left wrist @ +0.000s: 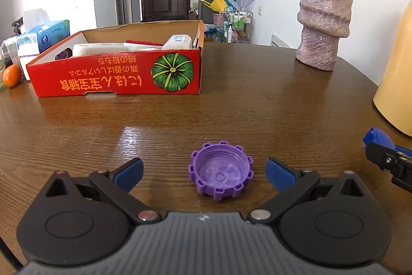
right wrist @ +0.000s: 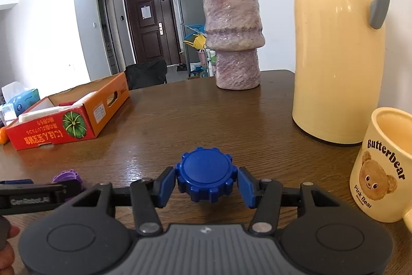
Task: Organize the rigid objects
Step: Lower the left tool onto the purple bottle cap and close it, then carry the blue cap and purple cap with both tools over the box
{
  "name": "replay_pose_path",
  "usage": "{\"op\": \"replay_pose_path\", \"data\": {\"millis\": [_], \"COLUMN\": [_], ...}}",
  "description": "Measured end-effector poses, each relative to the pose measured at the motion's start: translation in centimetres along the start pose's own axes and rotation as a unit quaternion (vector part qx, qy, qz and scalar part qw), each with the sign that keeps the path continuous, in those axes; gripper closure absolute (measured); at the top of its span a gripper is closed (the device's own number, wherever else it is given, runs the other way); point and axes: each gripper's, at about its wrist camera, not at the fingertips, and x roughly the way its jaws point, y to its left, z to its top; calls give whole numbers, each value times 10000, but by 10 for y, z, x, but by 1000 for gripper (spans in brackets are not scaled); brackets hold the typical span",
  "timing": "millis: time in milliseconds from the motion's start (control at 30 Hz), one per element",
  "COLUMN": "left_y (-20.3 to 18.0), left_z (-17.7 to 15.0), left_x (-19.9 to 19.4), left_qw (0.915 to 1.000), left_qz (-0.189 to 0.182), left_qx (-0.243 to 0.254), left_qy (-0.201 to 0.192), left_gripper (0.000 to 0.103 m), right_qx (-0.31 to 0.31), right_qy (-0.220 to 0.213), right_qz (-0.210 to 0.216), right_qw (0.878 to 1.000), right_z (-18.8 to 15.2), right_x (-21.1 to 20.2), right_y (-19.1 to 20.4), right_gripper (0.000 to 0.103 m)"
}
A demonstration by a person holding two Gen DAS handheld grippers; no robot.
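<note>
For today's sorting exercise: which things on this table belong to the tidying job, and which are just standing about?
Part of the job:
- blue cap, gripped in the right claw
- purple cap, between the open left claw pads
- red box, already holding items

Just standing about:
- vase
- flask
- bear mug
- tissue pack
- orange

Purple cap (left wrist: 221, 170) upturned; blue cap (right wrist: 206, 174) gripped.

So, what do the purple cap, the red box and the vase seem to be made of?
Purple cap: likely moulded plastic, matte; it has crisp notched ribs and inner thread rings.
Red box: printed cardboard; the raw brown inner walls and cut edges show.
Vase: perhaps glazed ceramic or stone-like; its rough mottled pink surface has glossy spots.
</note>
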Motion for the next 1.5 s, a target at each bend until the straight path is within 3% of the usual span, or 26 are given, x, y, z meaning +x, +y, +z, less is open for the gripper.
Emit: {"op": "replay_pose_path", "data": {"millis": [167, 267, 367, 500, 1100, 1500], "left_y": [-6, -8, -9, -7, 0, 38], "left_z": [1, 1, 0, -1, 0, 1], "left_x": [4, 7, 10, 10, -3, -18], "left_qw": [9998, 9998, 9996, 9997, 9999, 9999], "left_qz": [176, 212, 226, 177, 0, -37], "left_qx": [-5, 23, 64, 79, 101, -104], "left_qy": [1, 42, 128, 125, -9, -115], "left_gripper": [1, 8, 20, 48, 48, 48], "right_qx": [-24, -56, -78, -108, -46, -19], "right_qy": [-15, -22, -26, -38, -233, -381], "right_qz": [45, 34, 11, -21, -58, -1], "right_qw": [10000, 10000, 10000, 9999, 9997, 9993], "right_z": [-2, -3, -5, -6, -9, -16], "right_x": [-1, -2, -2, -2, -11, -19], "right_y": [3, 5, 7, 9, 26, 62], "right_gripper": [51, 51, 51, 51, 51, 51]}}
